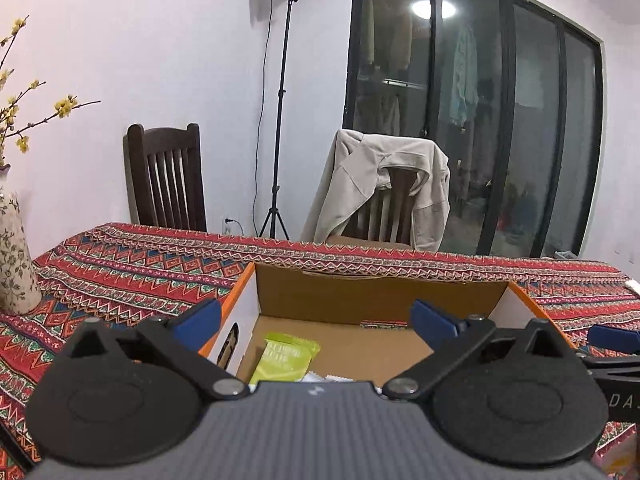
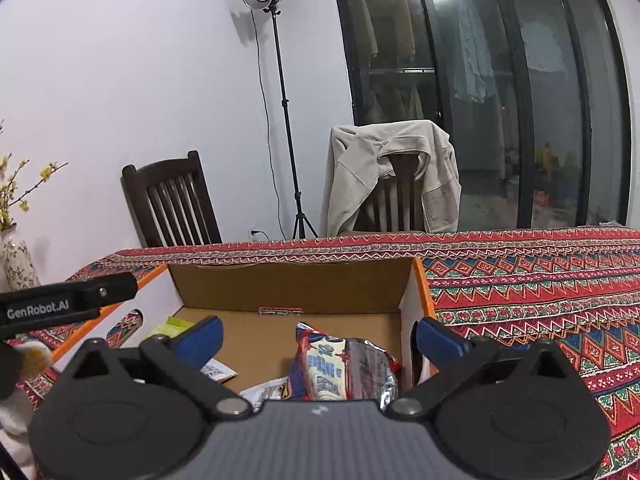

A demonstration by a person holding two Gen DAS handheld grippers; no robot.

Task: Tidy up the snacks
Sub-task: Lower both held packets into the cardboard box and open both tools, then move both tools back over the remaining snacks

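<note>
An open cardboard box (image 1: 372, 296) with orange rims stands on the patterned tablecloth; it also shows in the right wrist view (image 2: 288, 288). A green snack packet (image 1: 286, 358) lies on the box floor at the left. A blue, white and silver snack bag (image 2: 344, 368) lies in the box, with small packets (image 2: 218, 372) beside it. My left gripper (image 1: 316, 320) is open and empty over the box. My right gripper (image 2: 318, 338) is open, hovering just above the snack bag, holding nothing.
A flowered vase (image 1: 14, 268) with yellow blossoms stands at the table's left. Two wooden chairs (image 1: 166, 180) stand behind the table, one draped with a beige jacket (image 1: 384, 184). A light stand (image 1: 280, 120) and dark glass doors are behind.
</note>
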